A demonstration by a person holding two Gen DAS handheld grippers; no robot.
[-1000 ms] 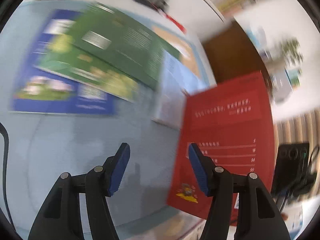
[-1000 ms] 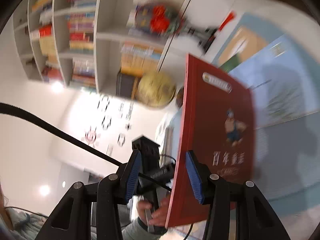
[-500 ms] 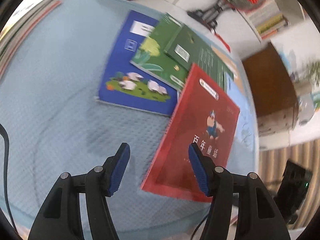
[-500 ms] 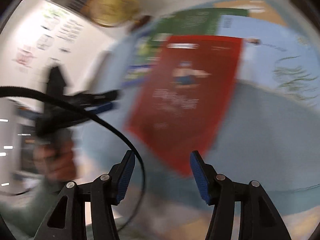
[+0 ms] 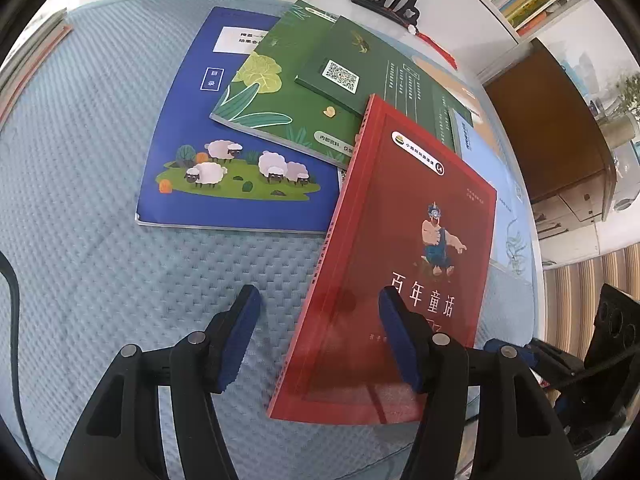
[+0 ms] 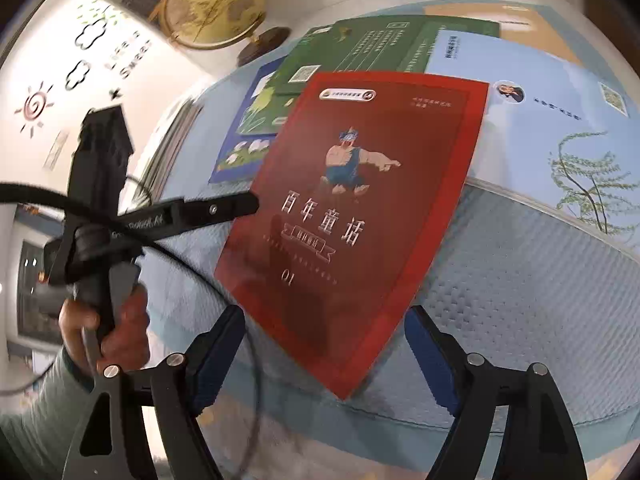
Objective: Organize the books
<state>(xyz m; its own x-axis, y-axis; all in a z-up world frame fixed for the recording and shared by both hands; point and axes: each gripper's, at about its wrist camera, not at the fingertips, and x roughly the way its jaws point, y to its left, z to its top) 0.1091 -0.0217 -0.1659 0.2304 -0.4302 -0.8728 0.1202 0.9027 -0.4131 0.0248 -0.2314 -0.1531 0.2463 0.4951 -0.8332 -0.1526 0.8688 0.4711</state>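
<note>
Red book (image 6: 352, 208) now lies flat, released; right gripper (image 6: 324, 354) opening; left gripper (image 5: 320, 336) empty, agape.

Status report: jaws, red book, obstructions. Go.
Left gripper open, empty. Right gripper jaws opening, nothing between. Red book flat on blue mat, overlapping blue book. Nothing blocking.

Black hand-held gripper (image 5: 318, 336) with blue pads, silver screws, black cable.

Red book (image 5: 404, 256) flat atop others
</note>
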